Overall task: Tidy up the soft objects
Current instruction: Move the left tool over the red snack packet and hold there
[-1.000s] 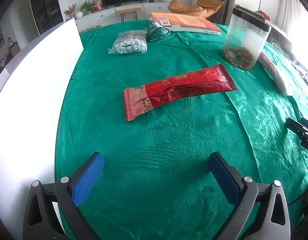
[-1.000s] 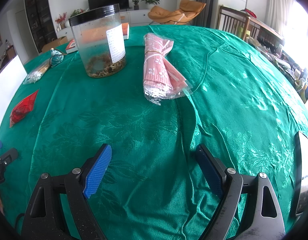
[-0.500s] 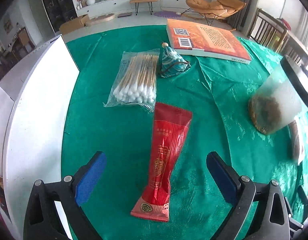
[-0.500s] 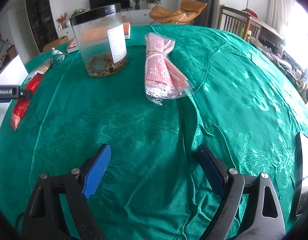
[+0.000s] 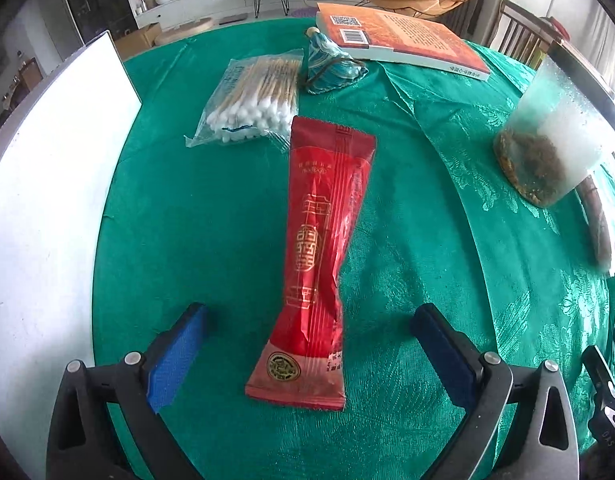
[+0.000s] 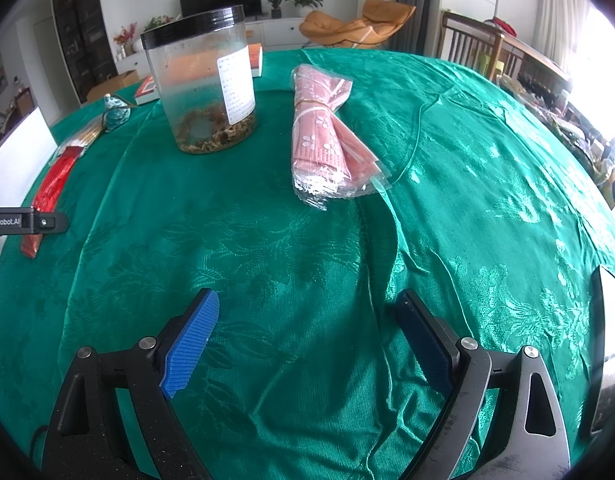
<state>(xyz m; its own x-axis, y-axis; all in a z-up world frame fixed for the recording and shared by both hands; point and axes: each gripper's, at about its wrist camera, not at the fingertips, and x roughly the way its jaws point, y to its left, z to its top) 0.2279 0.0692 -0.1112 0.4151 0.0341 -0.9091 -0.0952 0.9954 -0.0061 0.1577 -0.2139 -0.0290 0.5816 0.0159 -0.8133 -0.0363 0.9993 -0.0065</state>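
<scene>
A long red foil packet (image 5: 321, 248) lies lengthwise on the green tablecloth (image 5: 227, 208). My left gripper (image 5: 307, 324) is open, and the packet's near end lies between its blue pads without touching them. The packet also shows at the left of the right wrist view (image 6: 51, 188), partly behind the left gripper's body. My right gripper (image 6: 307, 308) is open and empty over bare cloth. A pink patterned cloth bundle in clear wrap (image 6: 325, 136) lies ahead of it.
A bag of cotton swabs (image 5: 253, 100) and a small teal pouch (image 5: 327, 66) lie beyond the packet. An orange book (image 5: 399, 36) sits at the back. A clear jar with a black lid (image 6: 205, 80) stands mid-table. A white board (image 5: 43, 200) is at the left. A phone (image 6: 607, 344) lies at the right.
My left gripper has swung round and moved forward, so the red packet now lies lengthwise between its pads. The right gripper has barely moved.
</scene>
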